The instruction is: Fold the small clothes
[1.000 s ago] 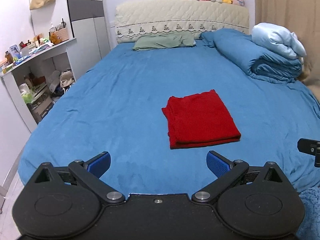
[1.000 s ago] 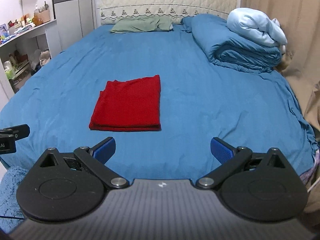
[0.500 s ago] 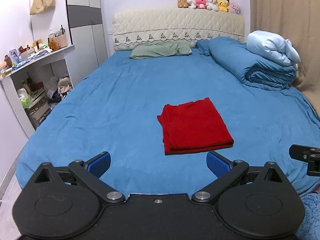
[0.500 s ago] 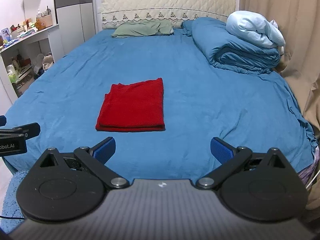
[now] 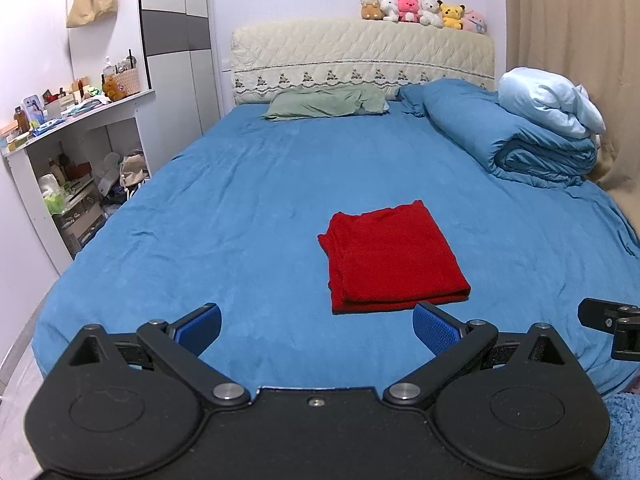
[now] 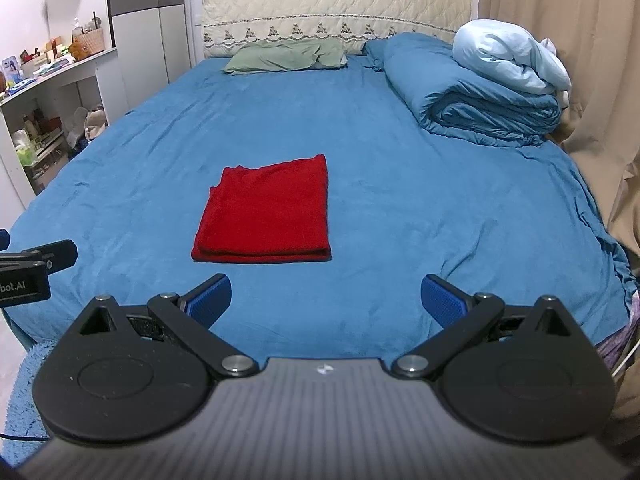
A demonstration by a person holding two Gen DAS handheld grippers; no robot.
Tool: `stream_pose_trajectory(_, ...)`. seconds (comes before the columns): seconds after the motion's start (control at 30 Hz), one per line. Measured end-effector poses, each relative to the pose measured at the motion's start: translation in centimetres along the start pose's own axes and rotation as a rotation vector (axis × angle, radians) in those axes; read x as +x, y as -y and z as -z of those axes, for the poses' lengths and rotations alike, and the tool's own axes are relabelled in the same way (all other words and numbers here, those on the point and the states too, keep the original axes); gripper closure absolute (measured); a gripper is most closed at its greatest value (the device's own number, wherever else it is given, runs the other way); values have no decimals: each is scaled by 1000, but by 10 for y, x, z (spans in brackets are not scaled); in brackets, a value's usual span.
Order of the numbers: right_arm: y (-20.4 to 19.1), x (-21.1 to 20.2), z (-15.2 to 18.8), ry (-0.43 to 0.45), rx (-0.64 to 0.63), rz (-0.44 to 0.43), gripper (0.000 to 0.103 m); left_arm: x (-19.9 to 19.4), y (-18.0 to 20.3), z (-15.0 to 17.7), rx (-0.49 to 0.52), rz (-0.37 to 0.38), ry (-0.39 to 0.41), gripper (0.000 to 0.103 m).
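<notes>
A red garment (image 5: 390,258) lies folded into a flat rectangle on the blue bed (image 5: 248,200), near its front edge. In the right wrist view the same red garment (image 6: 266,212) sits left of centre. My left gripper (image 5: 316,328) hovers over the bed's front edge, open and holding nothing, with the garment just beyond its right finger. My right gripper (image 6: 326,298) is also open with nothing in it, held back from the bed (image 6: 400,184), with the garment ahead and to its left. Each gripper's tip shows at the edge of the other's view.
A rolled blue duvet (image 5: 516,136) with a pale blue blanket (image 5: 548,104) on it lies at the back right. A green pillow (image 5: 328,102) rests by the headboard. A cluttered white shelf unit (image 5: 72,160) stands left; beige curtains (image 6: 568,40) hang right.
Both grippers have drawn back and risen from the bed, so the folded red garment looks farther off. Both stay open; the garment has not moved.
</notes>
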State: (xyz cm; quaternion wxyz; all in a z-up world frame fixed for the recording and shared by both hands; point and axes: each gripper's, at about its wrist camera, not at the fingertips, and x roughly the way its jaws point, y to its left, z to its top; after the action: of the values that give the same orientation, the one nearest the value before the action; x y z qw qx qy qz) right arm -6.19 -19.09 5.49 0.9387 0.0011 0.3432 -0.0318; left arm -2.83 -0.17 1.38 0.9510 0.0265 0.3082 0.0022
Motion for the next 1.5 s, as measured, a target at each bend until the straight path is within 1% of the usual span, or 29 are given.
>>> stream_pose_trajectory(0.77, -1, 3, 3, -5, 8, 7, 0, -2, -8, -2, 1, -7, 9, 0)
stream_pose_trajectory(1.1, -1, 4, 3, -5, 8, 7, 0, -5, -10, -3, 2, 5, 26, 0)
stream_pose_trajectory(1.33, 0, 5, 2, -2, 5, 13, 0, -3, -9, -4, 13, -1, 39, 0)
stream_pose_trajectory(1.5, -1, 9, 0, -7, 9, 16, 0, 3, -8, -5, 10, 2, 32, 0)
